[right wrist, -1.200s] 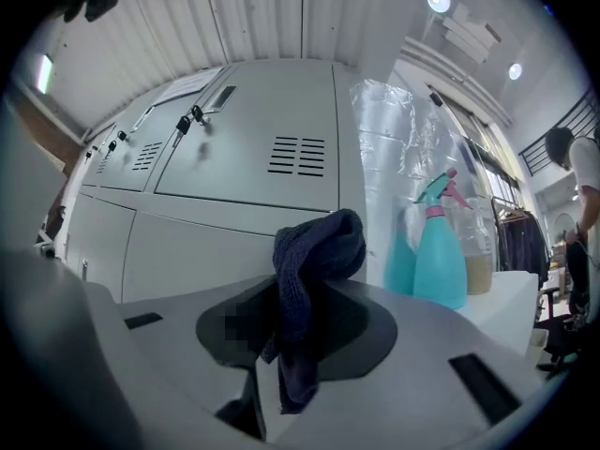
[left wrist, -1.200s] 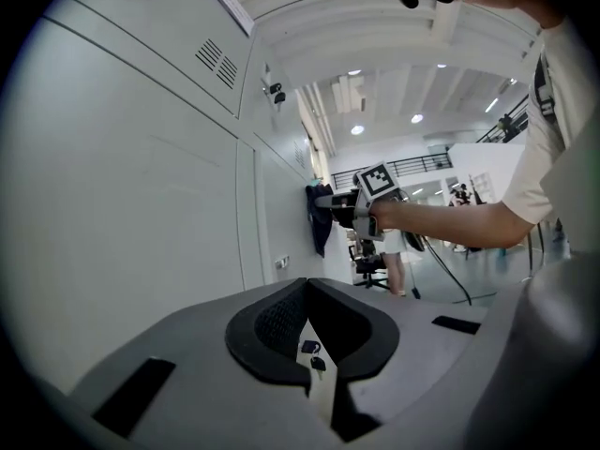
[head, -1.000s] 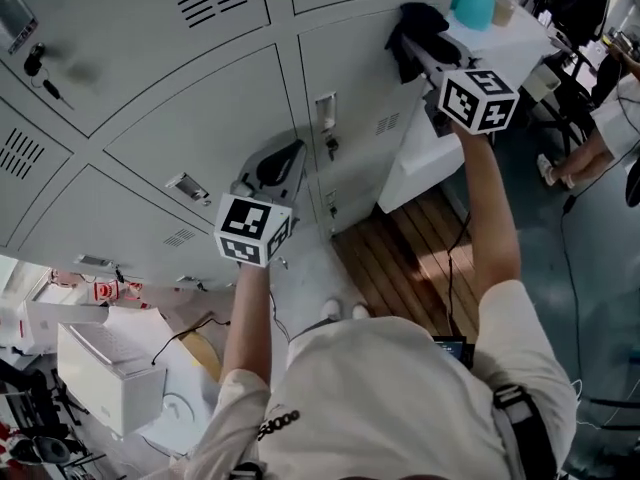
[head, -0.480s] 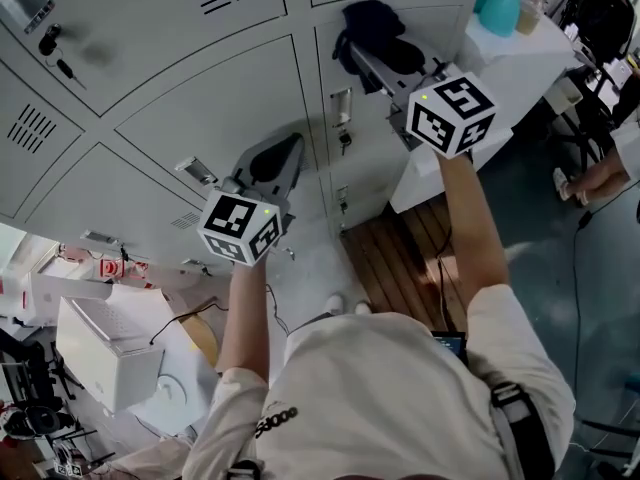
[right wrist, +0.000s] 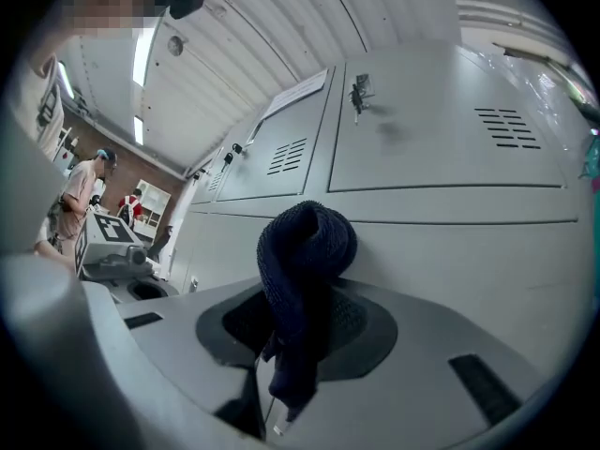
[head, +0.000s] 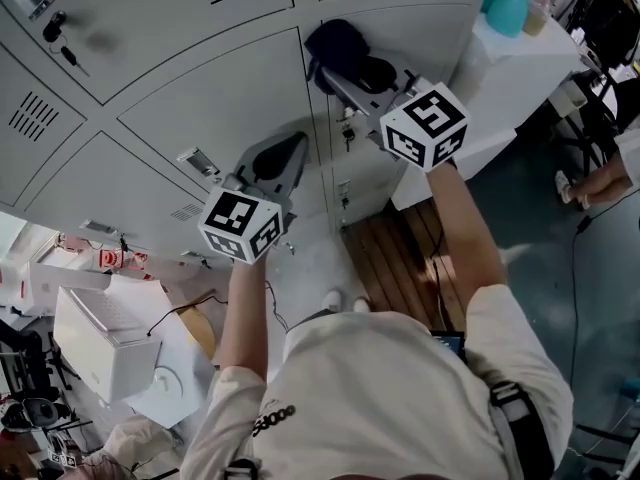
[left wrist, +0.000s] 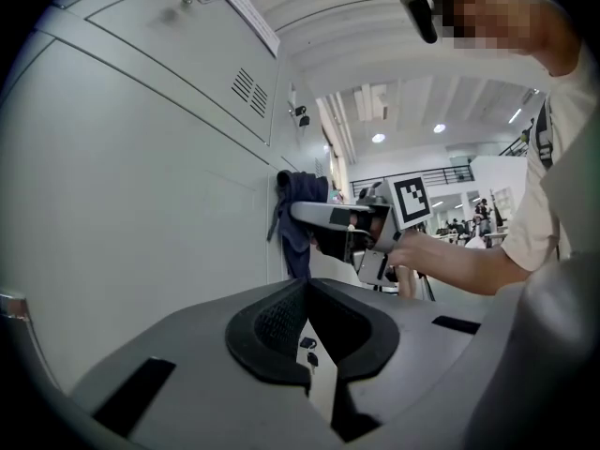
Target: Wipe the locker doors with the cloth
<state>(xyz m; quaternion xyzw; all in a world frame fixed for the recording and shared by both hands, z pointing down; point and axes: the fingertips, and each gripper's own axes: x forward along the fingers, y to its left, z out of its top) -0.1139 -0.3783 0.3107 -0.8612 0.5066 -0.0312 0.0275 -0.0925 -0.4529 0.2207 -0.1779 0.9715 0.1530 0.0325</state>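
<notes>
The grey locker doors [head: 200, 98] fill the wall in front of the person. Against them the right gripper [head: 350, 68] has slid leftward since a second ago, from the table side of its door over to the seam beside the next column. The left gripper [head: 288, 156] has stayed about where it was, hanging in front of a lower door. Right of the lockers stands a white table [head: 520, 78] with a teal bottle [head: 508, 10] on it. A strip of wooden flooring [head: 400, 253] runs by the table's foot, and a white box [head: 100, 343] sits low on the left. None of these comes between the grippers and the doors. The right gripper's jaws are clamped on the dark blue cloth [head: 335, 43], which bunches beyond the tips on the upper part of the door, above a small latch [head: 347, 133]. From overhead the cloth is only a dark lump. The right gripper view shows it folded in a loop over the jaws with a tail hanging down between them, and a set of keys [right wrist: 359, 92] dangling from a door higher up. The left gripper view shows its own jaws drawn together on nothing — just a thin slit of light left between the pads. It also looks sideways along the door, where the cloth seems to lie against the metal with the right gripper behind it.
</notes>
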